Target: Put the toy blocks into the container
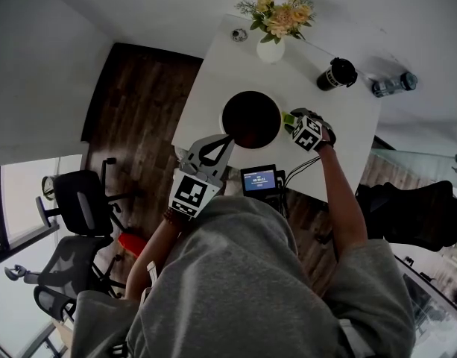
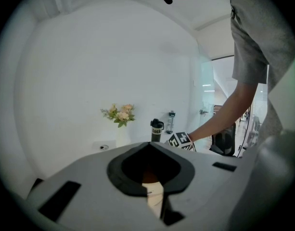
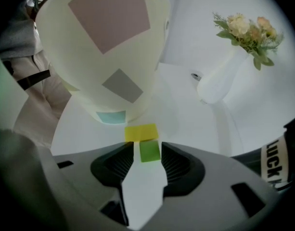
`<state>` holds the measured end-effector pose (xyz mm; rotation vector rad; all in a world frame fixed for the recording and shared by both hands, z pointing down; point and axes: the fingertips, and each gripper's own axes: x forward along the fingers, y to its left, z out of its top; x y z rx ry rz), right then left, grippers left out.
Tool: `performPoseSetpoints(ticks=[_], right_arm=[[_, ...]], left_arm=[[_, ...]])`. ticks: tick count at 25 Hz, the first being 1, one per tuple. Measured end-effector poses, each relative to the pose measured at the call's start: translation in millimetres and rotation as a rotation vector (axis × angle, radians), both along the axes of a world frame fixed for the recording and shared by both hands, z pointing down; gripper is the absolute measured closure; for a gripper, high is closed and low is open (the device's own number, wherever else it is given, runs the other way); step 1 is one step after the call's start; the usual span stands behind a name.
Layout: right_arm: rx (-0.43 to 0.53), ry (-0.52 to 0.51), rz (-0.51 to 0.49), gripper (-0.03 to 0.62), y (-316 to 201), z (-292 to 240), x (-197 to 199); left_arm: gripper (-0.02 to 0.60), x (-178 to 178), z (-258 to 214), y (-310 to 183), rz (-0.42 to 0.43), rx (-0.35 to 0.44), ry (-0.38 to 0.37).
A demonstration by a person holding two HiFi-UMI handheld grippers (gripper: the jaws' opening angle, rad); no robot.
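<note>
Right tool (image 3: 148,147): pointed steeply down, jaws apart. The green block (image 3: 149,151) sits between the tips with a gap on one side, not clamped. The yellow block (image 3: 141,132) lies directly beyond it on the white desk (image 3: 185,124). The container (image 3: 113,47) stands just behind both blocks. Left tool (image 2: 148,144): tips together, nothing held, beside the container.

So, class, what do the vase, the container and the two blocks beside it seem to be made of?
Vase: probably glazed ceramic, as it is smooth, plain white. Container: matte pale cream with pastel squares, maybe plastic or coated card; the look leaves it open. Green block and yellow block: solid flat colour and straight edges, so painted wood or plastic.
</note>
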<state>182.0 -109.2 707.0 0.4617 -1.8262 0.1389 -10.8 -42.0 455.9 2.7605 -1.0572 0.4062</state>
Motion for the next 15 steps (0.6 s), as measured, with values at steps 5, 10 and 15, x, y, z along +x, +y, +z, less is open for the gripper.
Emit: performPoseSetpoints(ticks=[5,10,15], right_arm=[[-0.015,0.015,0.042,0.419,-2,6,4],[-0.016,-0.020,0.120,0.459,-1,4,7],[0.014,-0.028,0.143,0.461,-1,-7,12]], left_arm=[[0.575,-3,1,0,-0.003,-0.003,0.003],[0.575,-3,2,0,0.001,-0.003,0.005],[0.575,0,-1,-1,0.015,0.002,0.010]])
